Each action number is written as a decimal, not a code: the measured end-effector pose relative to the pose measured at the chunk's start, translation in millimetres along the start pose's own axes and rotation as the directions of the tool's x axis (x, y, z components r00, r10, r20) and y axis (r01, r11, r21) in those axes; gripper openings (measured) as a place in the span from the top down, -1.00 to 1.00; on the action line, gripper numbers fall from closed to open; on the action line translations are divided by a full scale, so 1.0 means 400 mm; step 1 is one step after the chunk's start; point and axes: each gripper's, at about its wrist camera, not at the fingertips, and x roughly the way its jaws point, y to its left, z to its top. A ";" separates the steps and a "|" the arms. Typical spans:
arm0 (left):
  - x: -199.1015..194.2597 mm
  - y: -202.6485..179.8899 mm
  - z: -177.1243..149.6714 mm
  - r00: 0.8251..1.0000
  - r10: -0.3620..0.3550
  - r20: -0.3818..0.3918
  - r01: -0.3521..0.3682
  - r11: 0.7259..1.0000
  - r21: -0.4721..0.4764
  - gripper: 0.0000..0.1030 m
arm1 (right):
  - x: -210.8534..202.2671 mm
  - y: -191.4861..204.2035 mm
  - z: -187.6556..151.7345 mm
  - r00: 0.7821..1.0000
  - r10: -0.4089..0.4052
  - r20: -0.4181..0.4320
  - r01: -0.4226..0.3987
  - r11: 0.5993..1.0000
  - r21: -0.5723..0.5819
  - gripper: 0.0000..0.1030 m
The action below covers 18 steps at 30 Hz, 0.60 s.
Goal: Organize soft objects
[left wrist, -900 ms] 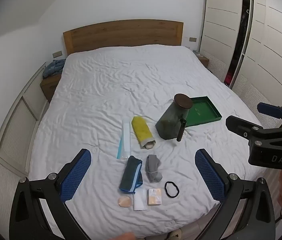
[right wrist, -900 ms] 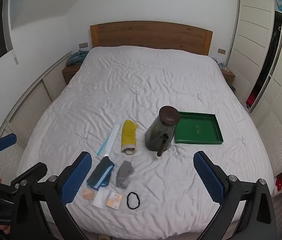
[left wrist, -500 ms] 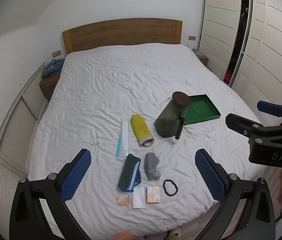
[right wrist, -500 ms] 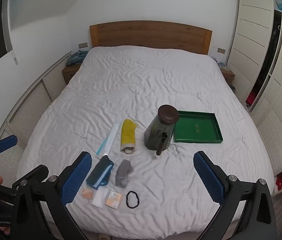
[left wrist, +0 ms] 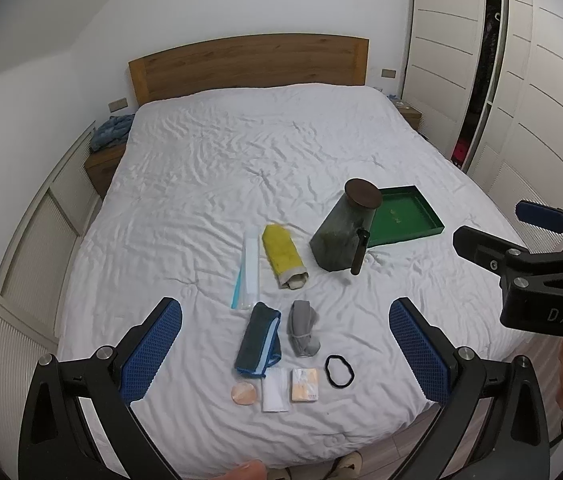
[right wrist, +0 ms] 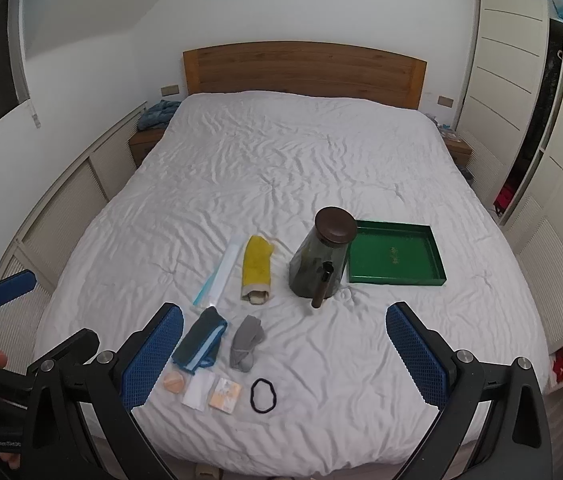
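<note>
On the white bed (left wrist: 241, 168) lie a rolled yellow cloth (left wrist: 283, 256) (right wrist: 256, 267), a folded dark blue cloth (left wrist: 258, 340) (right wrist: 199, 340), a bundled grey sock (left wrist: 302, 329) (right wrist: 244, 341), a black hair tie (left wrist: 339, 371) (right wrist: 263, 396), a peach round pad (left wrist: 244, 393), a white packet (left wrist: 274, 395) and an orange-white packet (left wrist: 304, 385). A green tray (left wrist: 403, 220) (right wrist: 395, 254) sits at the right. My left gripper (left wrist: 285, 360) is open and empty above the near bed edge. My right gripper (right wrist: 284, 360) is open and empty, also seen in the left wrist view (left wrist: 521, 240).
A dark jar with a brown lid (left wrist: 345, 236) (right wrist: 321, 256) stands beside the tray, a dark tube (right wrist: 321, 284) leaning on it. A clear blue-edged pouch (left wrist: 248, 268) lies left of the yellow cloth. Wooden headboard (left wrist: 249, 64) at the far end; wardrobe (left wrist: 521, 100) at right.
Both grippers have drawn back and risen slightly, so the objects sit a little smaller and higher in view. Nothing on the bed has moved.
</note>
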 end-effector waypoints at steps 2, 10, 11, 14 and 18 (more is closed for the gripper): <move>-0.002 -0.009 0.000 1.000 0.011 -0.002 -0.011 1.000 -0.003 -0.98 | 0.004 0.001 -0.002 1.000 0.009 -0.002 -0.009 1.000 -0.007 -0.99; 0.021 -0.041 -0.004 0.998 0.057 -0.028 -0.058 0.998 -0.018 -0.98 | 0.041 -0.037 -0.008 0.999 0.050 -0.021 -0.050 0.999 -0.022 -0.99; 0.026 -0.041 -0.005 0.998 0.062 -0.033 -0.062 0.998 -0.021 -0.98 | 0.049 -0.037 -0.008 0.998 0.055 -0.023 -0.055 0.998 -0.025 -0.99; 0.041 -0.036 -0.008 0.996 0.069 -0.050 -0.070 0.997 -0.026 -0.98 | 0.080 -0.034 -0.005 0.997 0.066 -0.037 -0.067 0.997 -0.030 -0.99; 0.063 -0.018 0.000 0.995 0.071 -0.063 -0.073 0.997 -0.027 -0.98 | 0.131 -0.020 0.011 0.995 0.077 -0.057 -0.079 0.996 -0.031 -0.99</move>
